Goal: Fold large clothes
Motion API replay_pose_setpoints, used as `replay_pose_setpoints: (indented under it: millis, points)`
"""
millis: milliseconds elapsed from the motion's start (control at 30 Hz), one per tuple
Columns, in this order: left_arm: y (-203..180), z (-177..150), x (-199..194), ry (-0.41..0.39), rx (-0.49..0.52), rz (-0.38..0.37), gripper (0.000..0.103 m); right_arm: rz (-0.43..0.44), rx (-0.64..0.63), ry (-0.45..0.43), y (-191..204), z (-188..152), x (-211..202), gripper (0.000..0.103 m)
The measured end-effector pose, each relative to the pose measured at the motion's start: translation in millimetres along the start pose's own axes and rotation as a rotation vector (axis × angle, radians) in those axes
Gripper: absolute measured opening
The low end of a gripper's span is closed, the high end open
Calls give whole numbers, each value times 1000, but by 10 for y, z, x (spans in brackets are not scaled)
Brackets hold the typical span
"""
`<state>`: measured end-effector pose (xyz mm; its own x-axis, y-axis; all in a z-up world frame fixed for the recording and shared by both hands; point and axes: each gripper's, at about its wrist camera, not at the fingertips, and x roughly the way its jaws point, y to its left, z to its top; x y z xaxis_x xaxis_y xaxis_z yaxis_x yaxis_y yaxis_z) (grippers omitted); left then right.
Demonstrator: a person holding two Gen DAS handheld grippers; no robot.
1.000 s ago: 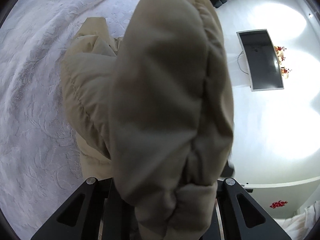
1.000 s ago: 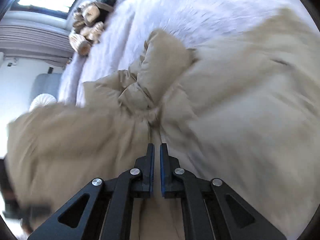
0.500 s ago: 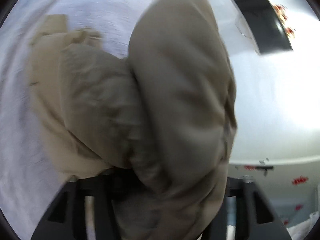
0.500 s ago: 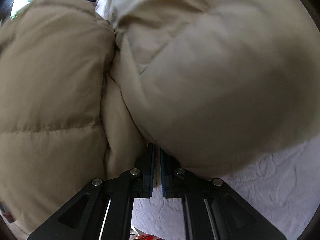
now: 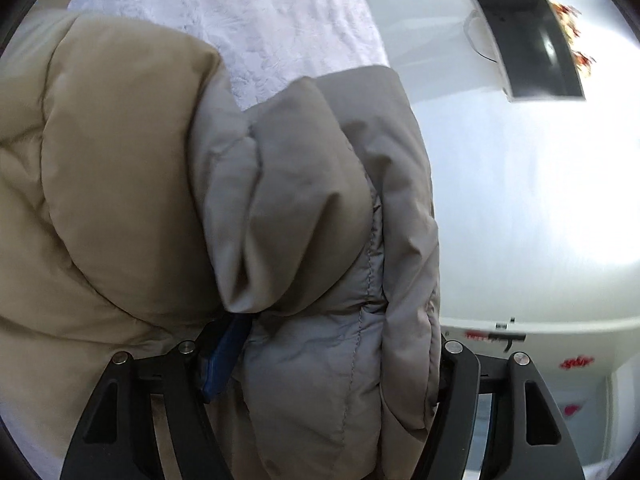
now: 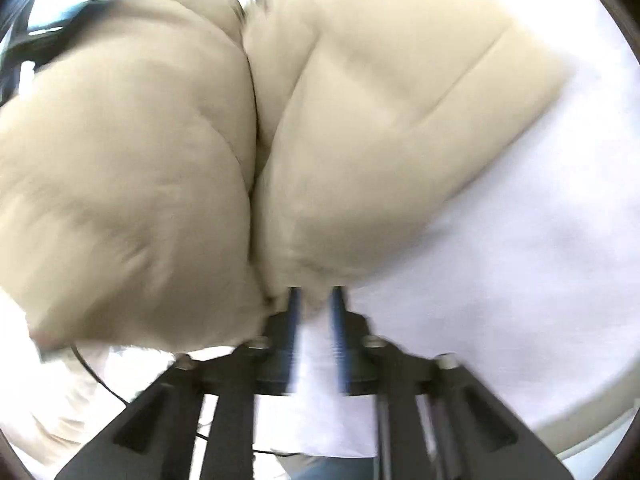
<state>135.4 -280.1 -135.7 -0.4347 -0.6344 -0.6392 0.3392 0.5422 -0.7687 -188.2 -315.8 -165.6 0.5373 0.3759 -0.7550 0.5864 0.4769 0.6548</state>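
Two sets of tongs work one beige puffer jacket [image 5: 120, 184] on a bed with a white textured bedspread [image 5: 280, 20]. Left tongs [image 5: 324, 344]: jaws stand wide and have just been opening; a thick greyish, shaded fold of the jacket fills the whole gap between them and bulges up and forward beyond the tips. The blue pad [image 5: 224, 356] of the left-hand finger shows beside the cloth, partly uncovered; the right-hand finger is hidden behind the padding, so whether its pad presses the cloth cannot be told. To the left of these tongs lies more of the jacket, a broad quilted bulge in warmer beige, resting on the bedspread, which shows ahead of the tips. To the right of the left tongs and farther off, a white wall with a dark flat screen [image 5: 524, 36] and small red decorations [image 5: 576, 44] beside it. Right tongs [image 6: 314, 300]: picture blurred by motion; jaws parted narrowly and have just been opening, with a bright gap between the two blue pads. The hem edge of the jacket [image 6: 360, 120] sits right at the tips, touching or nearly so; nothing is plainly pinched between the pads. Ahead of these tongs the jacket rises as two puffy lobes with a deep crease between them, running straight away from the tips. White bedspread shows to the right of and below the right tongs.
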Motion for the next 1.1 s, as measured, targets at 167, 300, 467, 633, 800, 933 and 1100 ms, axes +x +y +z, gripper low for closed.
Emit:
replay_pose_setpoints:
  millis: [167,300,467,633,800,933,1100]
  points:
    - [-61,121,106,7,-60,49,70,-44,-107,-173,125,25,-765,75]
    - [-140,32,79,25,-60,96,70,-97,-283,-249,668,66,-816,86]
    - [-631,-9,4,49,-30,161,70,-210,-354,-330,981,278,-524,80]
    - [-1015,-58,-345,27,65,63,70,-150,-134,-345,613,461,-442,13]
    - [-1268,-125,-638,-145,295,283,70,-28,135,-306,-36,441,-432,13]
    - [-1023,-3,-288,-140,277,381,70,64,279,-272,-426,402,-268,13]
    - [-544,113,74,-144,247,440,70,115,359,-256,-629,590,-43,15]
